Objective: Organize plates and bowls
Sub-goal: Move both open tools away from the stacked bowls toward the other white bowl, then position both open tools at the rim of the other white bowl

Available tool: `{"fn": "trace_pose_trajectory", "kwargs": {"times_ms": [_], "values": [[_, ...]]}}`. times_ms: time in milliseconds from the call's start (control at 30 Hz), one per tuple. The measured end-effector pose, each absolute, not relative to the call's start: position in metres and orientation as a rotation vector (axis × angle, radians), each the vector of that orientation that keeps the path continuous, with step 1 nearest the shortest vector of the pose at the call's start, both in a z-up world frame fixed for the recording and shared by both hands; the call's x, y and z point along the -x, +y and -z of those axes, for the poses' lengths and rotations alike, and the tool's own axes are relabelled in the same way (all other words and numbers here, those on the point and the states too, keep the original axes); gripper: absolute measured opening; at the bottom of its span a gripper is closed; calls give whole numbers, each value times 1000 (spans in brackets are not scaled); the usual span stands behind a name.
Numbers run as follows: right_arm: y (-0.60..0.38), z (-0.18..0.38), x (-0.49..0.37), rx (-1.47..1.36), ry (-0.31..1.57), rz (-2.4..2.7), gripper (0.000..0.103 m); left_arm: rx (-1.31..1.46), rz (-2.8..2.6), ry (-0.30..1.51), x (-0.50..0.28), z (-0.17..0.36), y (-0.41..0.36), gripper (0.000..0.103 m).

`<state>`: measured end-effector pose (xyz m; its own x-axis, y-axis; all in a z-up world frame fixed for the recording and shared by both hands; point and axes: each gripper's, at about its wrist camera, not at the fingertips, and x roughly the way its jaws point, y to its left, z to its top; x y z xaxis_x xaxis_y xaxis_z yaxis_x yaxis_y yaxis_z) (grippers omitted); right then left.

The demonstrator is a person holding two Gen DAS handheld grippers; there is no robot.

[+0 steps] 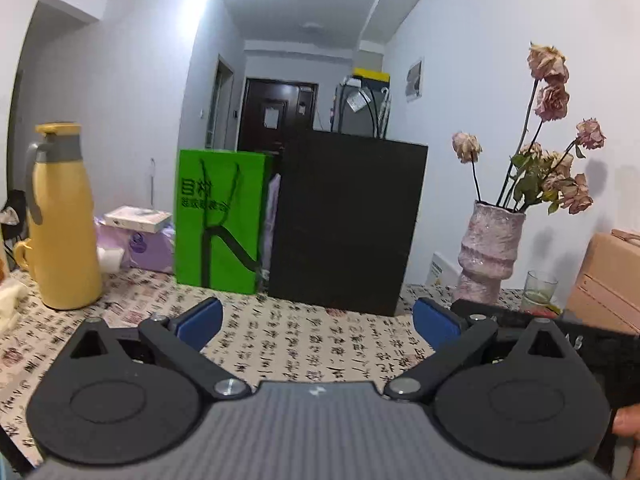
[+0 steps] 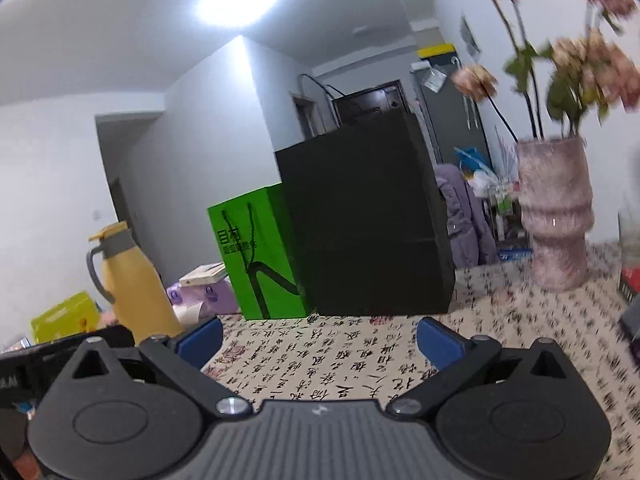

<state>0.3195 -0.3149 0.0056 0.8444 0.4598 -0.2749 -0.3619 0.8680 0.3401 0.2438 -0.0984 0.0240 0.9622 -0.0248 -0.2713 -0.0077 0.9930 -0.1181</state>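
Green bag (image 1: 220, 220), calligraphy-printed tablecloth (image 1: 312, 344)

Matt black paper bag (image 1: 344, 224) ahead of the fingers | glossy green paper bag (image 1: 220, 220) left of it | rough pink ceramic vase (image 1: 490, 248) right | smooth yellow plastic jug (image 1: 64, 224) far left | calligraphy-printed cloth table cover (image 1: 304, 340) beneath

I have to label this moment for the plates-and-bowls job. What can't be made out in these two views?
- Plates and bowls: none show in either view.
- Behind the black bag: hidden in both views, along with part of the green bag.
- Flowers and vase: blurred in the right wrist view, with the top blooms cut off.
- Drinking glass: contents unclear in the left wrist view.
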Motion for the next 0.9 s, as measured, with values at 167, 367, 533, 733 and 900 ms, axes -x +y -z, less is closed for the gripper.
{"fn": "trace_pose_trajectory", "kwargs": {"times_ms": [167,367,533,733,900], "values": [[-333,5,-325,-335,354,-412,103,140,1,294,-264,-16,-103,103],[-342,11,-330,-367,350,-398,103,208,9,376,-286,-6,-106,103],[-344,18,-336,-358,367,-359,103,204,-13,375,-292,-2,-112,103],[-350,26,-345,-368,396,-313,103,170,-15,386,-301,3,-121,103],[-357,30,-350,-366,420,-257,103,162,-7,440,-318,11,-132,103]]}}
